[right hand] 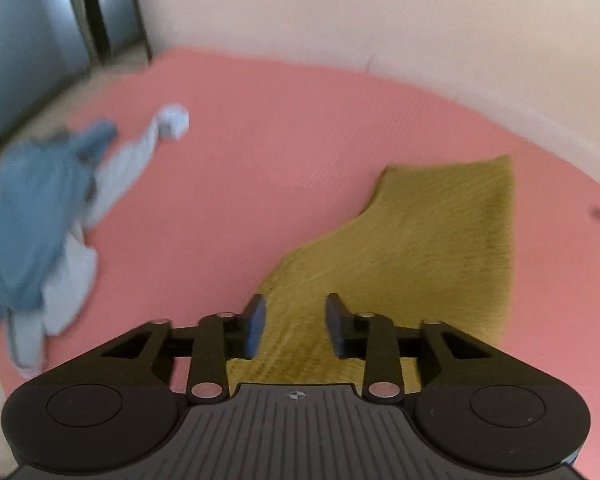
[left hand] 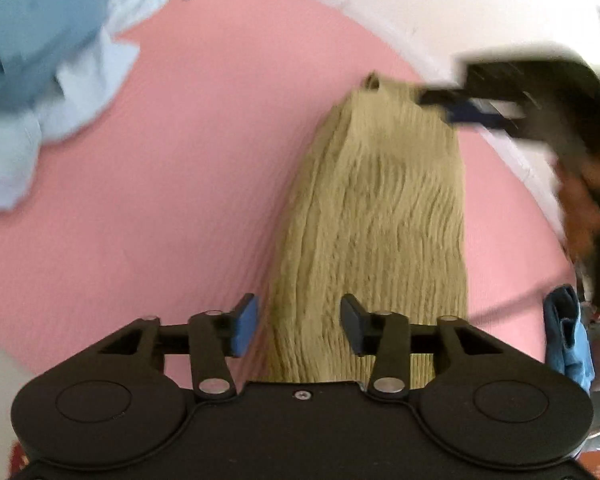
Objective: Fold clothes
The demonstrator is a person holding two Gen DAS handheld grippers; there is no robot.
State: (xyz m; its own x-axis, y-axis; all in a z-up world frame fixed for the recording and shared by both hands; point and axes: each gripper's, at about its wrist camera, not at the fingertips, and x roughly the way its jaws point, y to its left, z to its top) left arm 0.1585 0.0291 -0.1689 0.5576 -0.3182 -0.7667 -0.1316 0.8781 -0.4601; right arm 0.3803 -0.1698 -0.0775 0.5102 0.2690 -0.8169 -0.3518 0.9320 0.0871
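An olive-yellow ribbed garment [left hand: 380, 208] lies flat in a long folded strip on the pink mat [left hand: 200, 140]. My left gripper [left hand: 300, 312] hovers over its near end, jaws apart, with nothing pinched between the blue pads. In the right wrist view the same garment [right hand: 432, 240] spreads ahead and to the right. My right gripper [right hand: 296, 312] is open above its near edge, its pads clear of the cloth. The right gripper [left hand: 448, 106] also shows blurred over the garment's far end in the left wrist view, with a person's hand [left hand: 584, 208] behind it.
A heap of blue and pale-blue clothes [left hand: 40, 60] lies at the mat's left, also in the right wrist view [right hand: 32, 220]. A folded blue cloth [left hand: 568, 336] sits at the right edge. A cream wall [right hand: 340, 12] borders the mat [right hand: 280, 128]; grey doors [right hand: 28, 40] stand far left.
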